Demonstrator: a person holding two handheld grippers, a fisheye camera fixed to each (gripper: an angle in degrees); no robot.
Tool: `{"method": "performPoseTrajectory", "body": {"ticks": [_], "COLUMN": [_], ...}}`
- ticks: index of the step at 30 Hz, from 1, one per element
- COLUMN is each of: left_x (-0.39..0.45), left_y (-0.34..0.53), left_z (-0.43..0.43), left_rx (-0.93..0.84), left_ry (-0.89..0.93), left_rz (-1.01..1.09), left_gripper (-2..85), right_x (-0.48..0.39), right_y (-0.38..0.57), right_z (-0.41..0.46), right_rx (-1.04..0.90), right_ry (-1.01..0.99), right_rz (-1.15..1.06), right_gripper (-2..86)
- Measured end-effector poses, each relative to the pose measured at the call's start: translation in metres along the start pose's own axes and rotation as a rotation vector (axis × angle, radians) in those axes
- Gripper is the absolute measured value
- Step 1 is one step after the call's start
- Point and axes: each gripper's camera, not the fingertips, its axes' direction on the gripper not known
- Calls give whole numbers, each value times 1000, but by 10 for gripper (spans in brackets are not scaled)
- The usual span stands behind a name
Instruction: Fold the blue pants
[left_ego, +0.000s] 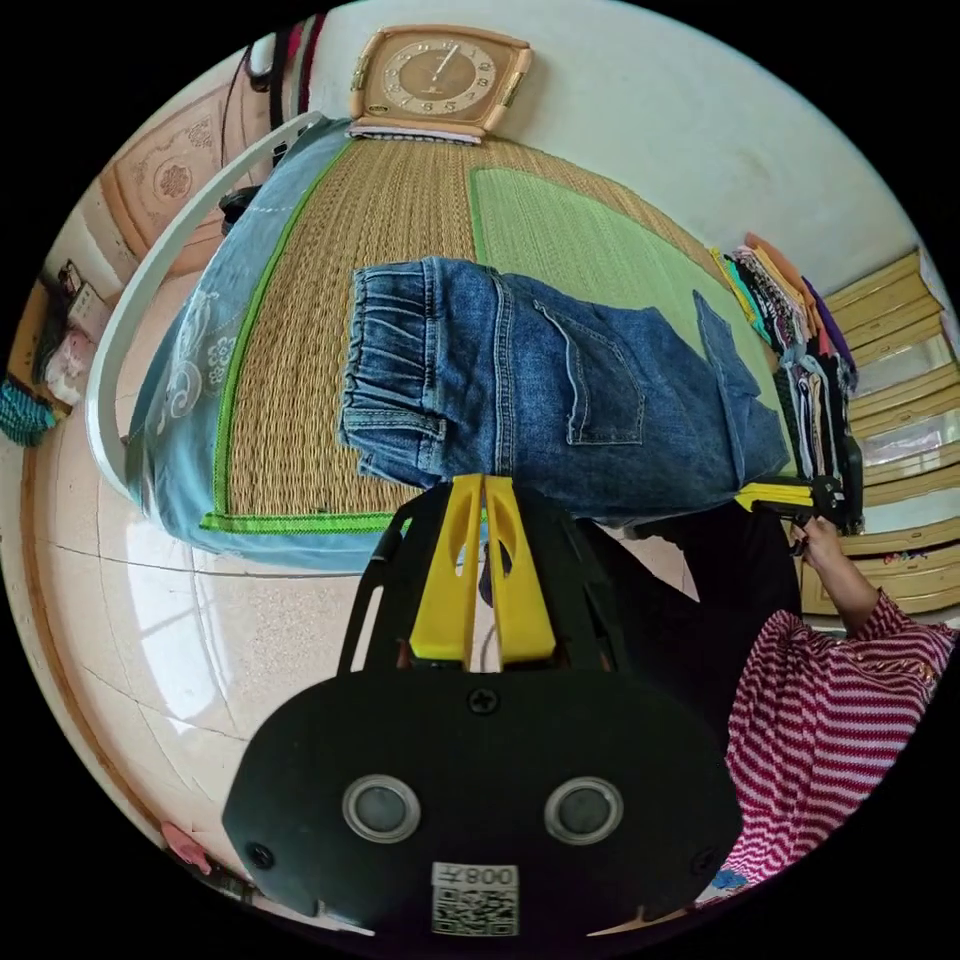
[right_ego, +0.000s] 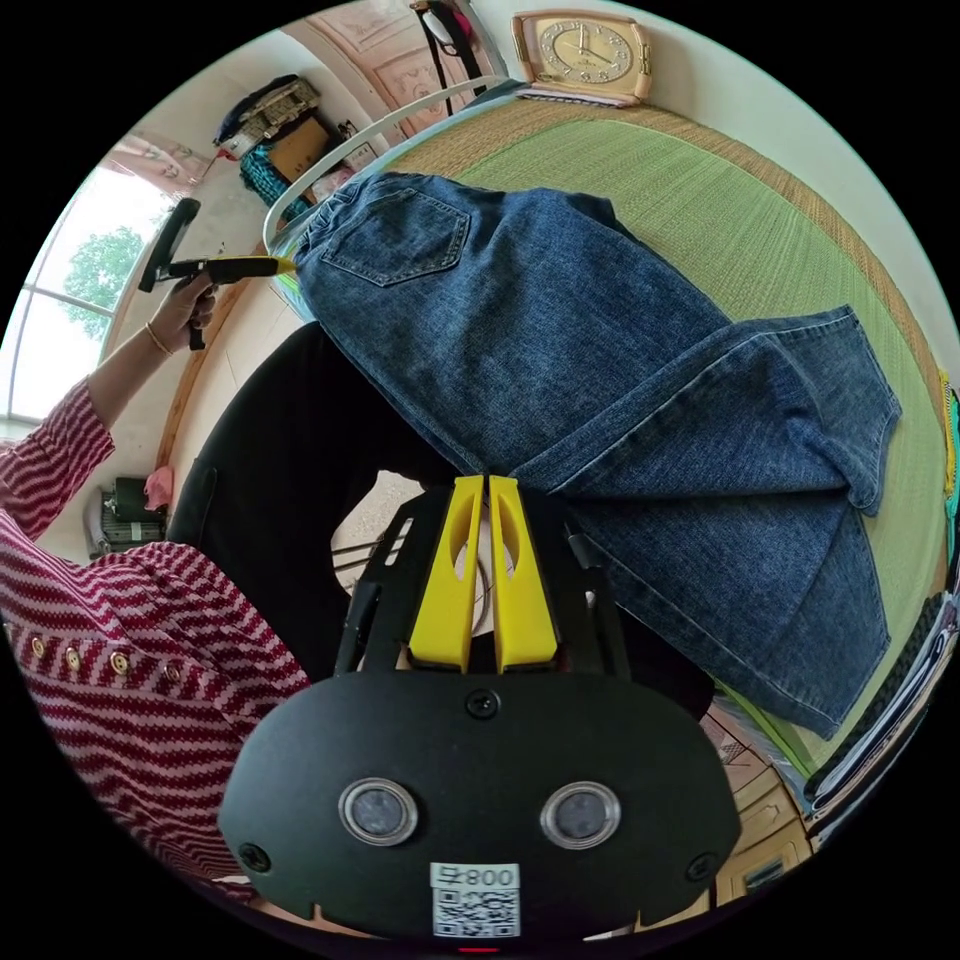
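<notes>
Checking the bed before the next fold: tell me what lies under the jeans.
A woven straw mat with a green part lies under the jeans. The stretch beneath the denim is covered.

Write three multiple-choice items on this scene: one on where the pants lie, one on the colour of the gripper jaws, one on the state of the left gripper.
1. Where do the blue pants lie?
A. On the floor
B. On the woven mat of the bed
C. On a chair

2. What colour are the jaws of the left gripper?
A. Yellow
B. Red
C. White

3. How does the left gripper stand?
A. Wide open above the pants
B. Open, on the floor
C. Jaws together at the near edge of the pants

Answers:
1. B: the denim is spread across the straw and green mat, below the clock.
2. A: both jaws show bright yellow against the black body.
3. C: the jaw tips meet at the denim's edge; whether cloth is pinched between them is hidden.
</notes>
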Motion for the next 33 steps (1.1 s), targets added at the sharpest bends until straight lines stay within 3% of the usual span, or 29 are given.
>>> {"method": "performPoseTrajectory", "body": {"ticks": [6, 11, 20, 25, 33], "left_x": [-52, -70, -62, -55, -10], "left_y": [-6, -15, -39, -59, -83], "left_z": [14, 23, 19, 34, 12], "left_rx": [120, 155, 224, 168, 300], "left_ry": [342, 434, 380, 407, 423], "left_rz": [-334, -434, -452, -487, -358], "left_gripper": [51, 28, 44, 49, 13], "right_x": [2, 5, 11, 16, 24], "right_y": [4, 7, 9, 9, 14], "right_z": [7, 14, 30, 37, 6], "right_rx": [5, 10, 18, 26, 112], "right_ry": [-15, -28, -51, -77, -129], "right_rz": [11, 20, 36, 47, 27], "right_gripper": [8, 8, 8, 8, 7]}}
